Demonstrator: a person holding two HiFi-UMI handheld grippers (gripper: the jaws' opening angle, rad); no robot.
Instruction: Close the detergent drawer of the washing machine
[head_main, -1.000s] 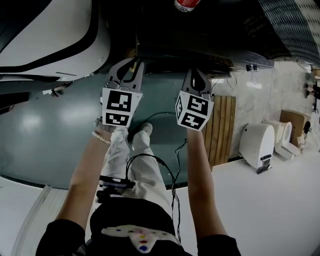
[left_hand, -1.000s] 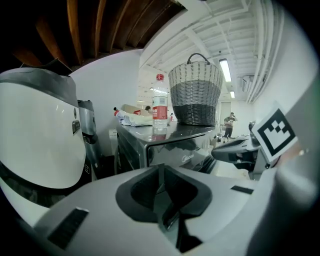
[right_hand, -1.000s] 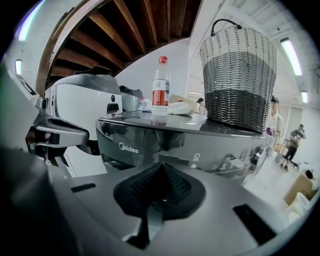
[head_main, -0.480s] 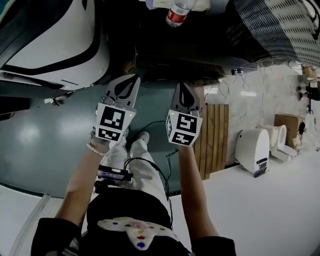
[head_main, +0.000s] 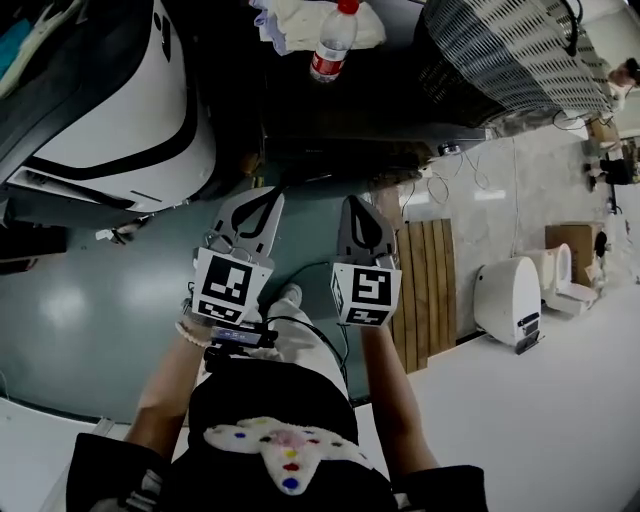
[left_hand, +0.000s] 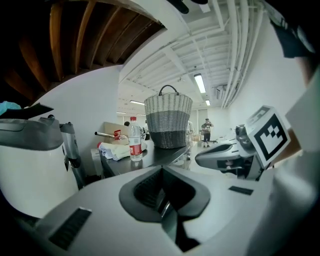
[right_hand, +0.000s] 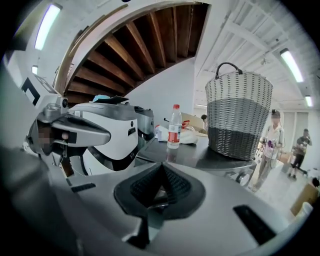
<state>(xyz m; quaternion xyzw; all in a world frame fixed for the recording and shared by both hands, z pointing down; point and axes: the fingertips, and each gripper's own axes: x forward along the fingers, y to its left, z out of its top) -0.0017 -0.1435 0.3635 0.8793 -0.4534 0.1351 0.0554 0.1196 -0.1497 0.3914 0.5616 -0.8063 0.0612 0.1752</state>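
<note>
Facing the closed, empty left gripper (head_main: 264, 196) and right gripper (head_main: 358, 203), a dark tabletop (head_main: 340, 110) bears a grey-white woven basket (head_main: 500, 50). Glossy teal floor (head_main: 100, 290) lies beneath.

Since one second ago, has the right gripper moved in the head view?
Yes. Against the wooden slat panel, the right gripper slid down the picture, from beside its top edge to its middle.

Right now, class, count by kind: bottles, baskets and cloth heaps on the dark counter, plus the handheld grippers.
Bottle: 1
Basket: 1
Cloth heap: 1
Grippers: 2, the left gripper and the right gripper
Total: 5
</note>
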